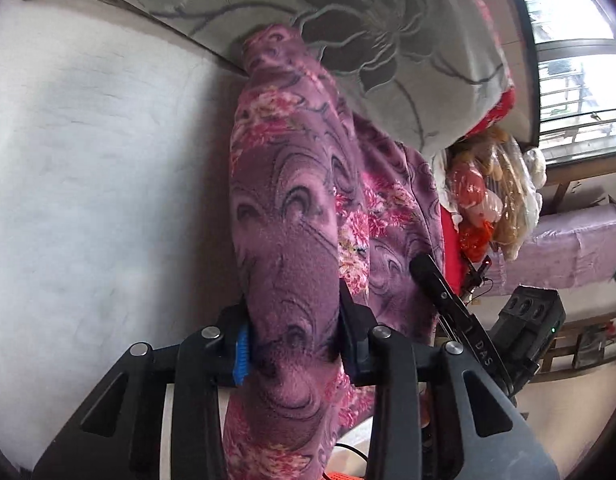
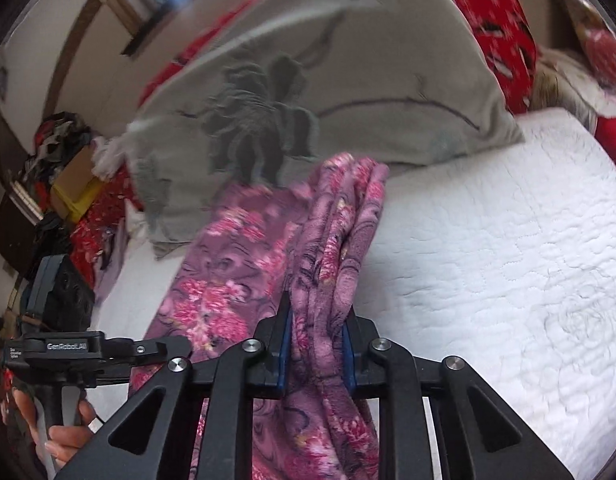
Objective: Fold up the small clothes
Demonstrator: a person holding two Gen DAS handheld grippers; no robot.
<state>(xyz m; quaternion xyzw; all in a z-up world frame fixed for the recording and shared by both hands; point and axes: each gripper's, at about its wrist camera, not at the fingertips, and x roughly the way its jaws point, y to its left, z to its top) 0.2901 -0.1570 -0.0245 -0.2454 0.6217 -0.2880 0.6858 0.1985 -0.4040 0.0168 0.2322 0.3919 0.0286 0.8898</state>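
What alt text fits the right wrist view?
The right gripper is shut on a bunched purple flowered garment that trails over a white quilted bed. A grey flowered pillow lies behind it.

Your left wrist camera looks steeply down along its fingers (image 1: 244,320) at the white quilted bed (image 1: 88,160), very close. Your right wrist camera does likewise from the opposite side — both views share the purple floral fleece garment (image 1: 292,200) (image 2: 332,240) and the grey flower-patterned pillow (image 1: 388,40) (image 2: 348,80) behind it.
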